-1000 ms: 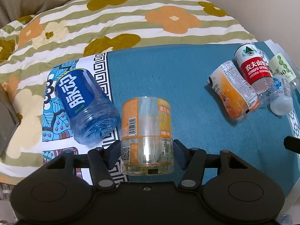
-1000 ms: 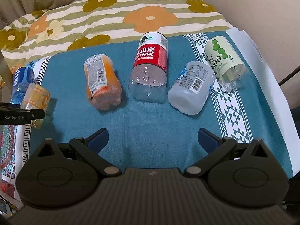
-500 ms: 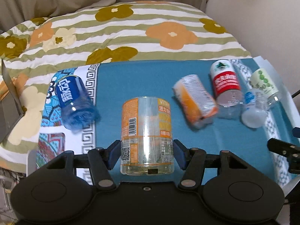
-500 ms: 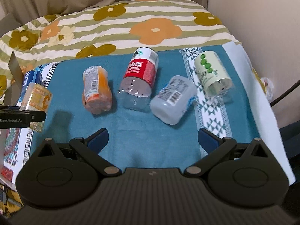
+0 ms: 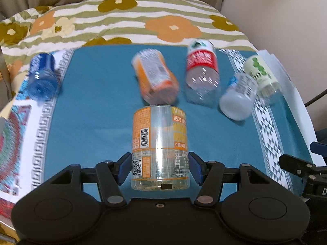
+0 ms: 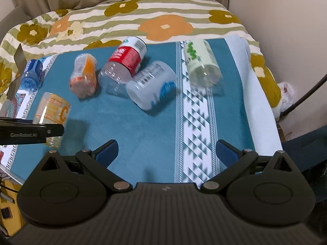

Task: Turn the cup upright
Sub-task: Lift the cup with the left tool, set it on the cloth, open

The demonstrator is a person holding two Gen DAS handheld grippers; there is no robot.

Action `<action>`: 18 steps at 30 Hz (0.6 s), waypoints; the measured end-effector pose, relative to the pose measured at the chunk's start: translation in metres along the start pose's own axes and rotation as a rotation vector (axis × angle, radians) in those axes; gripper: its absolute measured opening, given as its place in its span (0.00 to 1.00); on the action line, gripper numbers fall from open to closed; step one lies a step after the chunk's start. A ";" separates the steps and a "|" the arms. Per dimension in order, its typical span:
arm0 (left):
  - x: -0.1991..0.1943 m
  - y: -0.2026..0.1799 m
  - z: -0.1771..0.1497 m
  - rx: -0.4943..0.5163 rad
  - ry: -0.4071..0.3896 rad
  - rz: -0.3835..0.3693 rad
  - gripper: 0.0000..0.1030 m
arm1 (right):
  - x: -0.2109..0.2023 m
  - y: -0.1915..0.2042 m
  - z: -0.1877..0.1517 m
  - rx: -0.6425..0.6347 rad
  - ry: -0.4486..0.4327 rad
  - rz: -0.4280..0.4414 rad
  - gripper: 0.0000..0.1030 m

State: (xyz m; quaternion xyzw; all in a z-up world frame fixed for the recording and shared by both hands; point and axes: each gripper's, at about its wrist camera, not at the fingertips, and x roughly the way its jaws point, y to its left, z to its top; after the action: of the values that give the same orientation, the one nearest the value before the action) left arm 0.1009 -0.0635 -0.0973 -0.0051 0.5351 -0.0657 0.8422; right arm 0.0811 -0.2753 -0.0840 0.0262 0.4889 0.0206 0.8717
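My left gripper (image 5: 159, 168) is shut on a clear cup with an orange label (image 5: 159, 145), gripping its near end and holding it above the teal mat (image 5: 92, 112). The same cup shows in the right wrist view (image 6: 52, 114), lifted and tilted, with the left gripper's black finger across it. My right gripper (image 6: 166, 153) is open and empty over the mat's front part. Several other cups lie on their sides: blue (image 5: 40, 77), orange (image 5: 155, 77), red-labelled (image 5: 202, 69), white (image 5: 239, 100) and green-dotted (image 5: 261, 75).
The mat lies on a bed with a striped floral cover (image 5: 122, 20). A wall (image 5: 286, 20) stands to the right. A white sheet edge (image 6: 255, 102) runs along the mat's right side. A dark cable (image 6: 306, 94) hangs past the bed's right edge.
My left gripper has lifted the orange-label cup and swung right, away from the blue cup, toward the mat's middle. My right gripper has pulled back and turned, still open.
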 end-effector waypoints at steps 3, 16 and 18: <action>0.010 -0.013 -0.005 0.003 0.013 -0.004 0.62 | 0.001 -0.008 -0.009 0.002 0.011 0.006 1.00; 0.032 -0.028 -0.004 0.014 0.017 0.009 0.68 | 0.005 -0.026 -0.026 0.015 0.045 0.003 1.00; 0.032 -0.029 -0.004 0.017 0.011 0.014 0.87 | 0.006 -0.027 -0.026 0.017 0.046 0.002 1.00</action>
State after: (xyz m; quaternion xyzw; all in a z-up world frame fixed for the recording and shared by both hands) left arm 0.1079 -0.0961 -0.1256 0.0064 0.5394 -0.0644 0.8396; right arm 0.0622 -0.3014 -0.1040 0.0335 0.5088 0.0182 0.8600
